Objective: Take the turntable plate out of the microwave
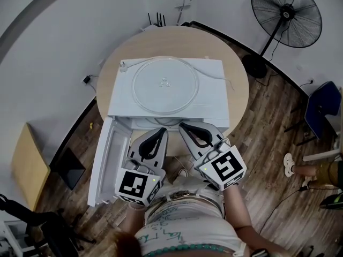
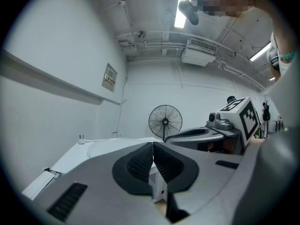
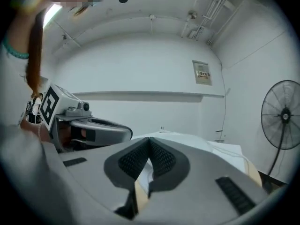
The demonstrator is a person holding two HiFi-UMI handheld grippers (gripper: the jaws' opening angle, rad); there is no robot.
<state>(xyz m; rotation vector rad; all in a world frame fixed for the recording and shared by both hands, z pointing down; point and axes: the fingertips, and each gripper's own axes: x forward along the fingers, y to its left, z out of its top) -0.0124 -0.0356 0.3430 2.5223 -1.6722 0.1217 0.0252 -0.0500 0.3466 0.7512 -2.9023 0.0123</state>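
The clear glass turntable plate (image 1: 165,85) lies flat on top of the white microwave (image 1: 214,98); in the left gripper view the plate (image 2: 112,146) shows as a pale disc. The microwave door (image 1: 106,162) hangs open at the left. My left gripper (image 1: 162,131) and my right gripper (image 1: 182,126) hover side by side in front of the microwave's open front, both shut with nothing between the jaws. The left gripper (image 2: 153,144) and the right gripper (image 3: 149,139) each show pads pressed together. The microwave's inside is hidden.
The microwave stands on a round wooden table (image 1: 238,90). Its plug (image 1: 122,66) and cord lie on top beside the plate. A black floor fan (image 1: 286,15) stands at the back right, a blue chair (image 1: 321,106) at the right, a wooden board (image 1: 29,165) at the left.
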